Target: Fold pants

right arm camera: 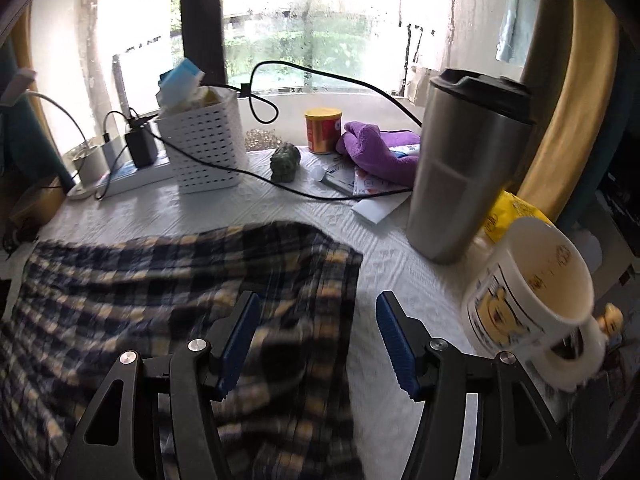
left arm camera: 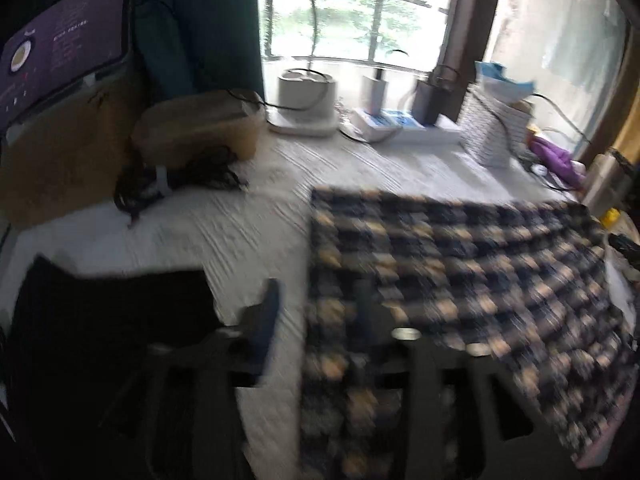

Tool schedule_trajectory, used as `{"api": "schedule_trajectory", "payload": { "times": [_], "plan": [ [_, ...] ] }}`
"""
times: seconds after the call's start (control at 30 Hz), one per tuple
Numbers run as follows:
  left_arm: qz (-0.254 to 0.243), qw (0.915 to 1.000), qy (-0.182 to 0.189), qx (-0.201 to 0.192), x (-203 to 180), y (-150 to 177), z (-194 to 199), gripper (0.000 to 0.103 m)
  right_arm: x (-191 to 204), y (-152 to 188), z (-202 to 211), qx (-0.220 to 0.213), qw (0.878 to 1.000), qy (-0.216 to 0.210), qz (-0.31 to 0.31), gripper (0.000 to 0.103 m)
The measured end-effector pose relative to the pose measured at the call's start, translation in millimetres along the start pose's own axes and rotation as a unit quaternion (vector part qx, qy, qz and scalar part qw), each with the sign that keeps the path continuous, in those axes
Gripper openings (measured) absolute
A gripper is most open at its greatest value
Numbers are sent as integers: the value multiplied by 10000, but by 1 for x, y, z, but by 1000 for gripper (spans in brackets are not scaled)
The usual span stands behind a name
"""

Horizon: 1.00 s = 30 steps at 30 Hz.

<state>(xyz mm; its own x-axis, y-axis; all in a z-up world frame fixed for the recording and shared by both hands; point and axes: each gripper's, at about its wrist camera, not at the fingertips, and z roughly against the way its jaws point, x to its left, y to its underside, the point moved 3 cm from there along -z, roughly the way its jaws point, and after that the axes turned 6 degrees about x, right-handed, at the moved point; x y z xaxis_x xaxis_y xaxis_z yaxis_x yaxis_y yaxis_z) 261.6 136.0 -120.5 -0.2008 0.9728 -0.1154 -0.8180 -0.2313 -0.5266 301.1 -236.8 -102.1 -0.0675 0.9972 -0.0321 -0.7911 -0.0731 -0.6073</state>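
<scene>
The pants (left arm camera: 460, 272) are navy and yellow plaid and lie spread on a white textured table cover (left arm camera: 224, 232). In the left wrist view, my left gripper (left arm camera: 316, 320) is open, its blue left pad over the white cover and its right finger over the pants' left edge; this view is blurred. In the right wrist view, the pants (right arm camera: 160, 288) fill the lower left. My right gripper (right arm camera: 316, 340) is open, straddling the pants' right edge, with nothing between the blue pads (right arm camera: 392, 340).
A steel tumbler (right arm camera: 464, 168) and a cartoon mug (right arm camera: 532, 300) stand close on the right. A white basket (right arm camera: 208, 144), cables, a purple cloth (right arm camera: 380, 148) and a yellow tin (right arm camera: 323, 130) line the back. A black garment (left arm camera: 108, 320) lies at left, with a monitor (left arm camera: 64, 44) behind.
</scene>
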Motion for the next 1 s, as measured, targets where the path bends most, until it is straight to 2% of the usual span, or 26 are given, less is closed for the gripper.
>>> {"api": "schedule_trajectory", "payload": {
  "times": [0.1, 0.23, 0.43, 0.63, 0.67, 0.7, 0.87, 0.93, 0.97, 1.0],
  "plan": [
    [-5, 9995, 285, 97, -9, 20, 8, 46, -5, 16, 14, -6, 10000, -3, 11, 63],
    [-127, 9988, 421, 202, -25, 44, 17, 46, -15, 37, 28, 21, 10000, 19, -33, 63],
    [-332, 9977, 390, 434, -39, 77, 16, 46, -35, 75, 44, 118, 9999, -11, -79, 63],
    [-363, 9979, 303, 448, -47, 103, 18, 47, -30, 112, 66, 110, 9989, -406, 218, 62],
    [-365, 9980, 297, 428, -47, 106, 20, 47, -26, 117, 68, 106, 9985, -432, 318, 58],
    [-371, 9980, 296, 413, -47, 109, 22, 47, -22, 122, 71, 118, 9979, -459, 435, 47],
    [-429, 9978, 349, 367, -46, 121, 29, 62, -6, 146, 73, 249, 9953, -601, 717, 36],
    [-489, 9976, 342, 347, -47, 127, 32, 63, -2, 155, 74, 270, 9957, -526, 707, 36],
    [-521, 9976, 317, 339, -46, 130, 32, 63, 0, 157, 78, 232, 9960, -488, 706, 33],
    [-528, 9975, 320, 343, -46, 133, 33, 63, 0, 159, 81, 205, 9962, -470, 697, 25]
  ]
}}
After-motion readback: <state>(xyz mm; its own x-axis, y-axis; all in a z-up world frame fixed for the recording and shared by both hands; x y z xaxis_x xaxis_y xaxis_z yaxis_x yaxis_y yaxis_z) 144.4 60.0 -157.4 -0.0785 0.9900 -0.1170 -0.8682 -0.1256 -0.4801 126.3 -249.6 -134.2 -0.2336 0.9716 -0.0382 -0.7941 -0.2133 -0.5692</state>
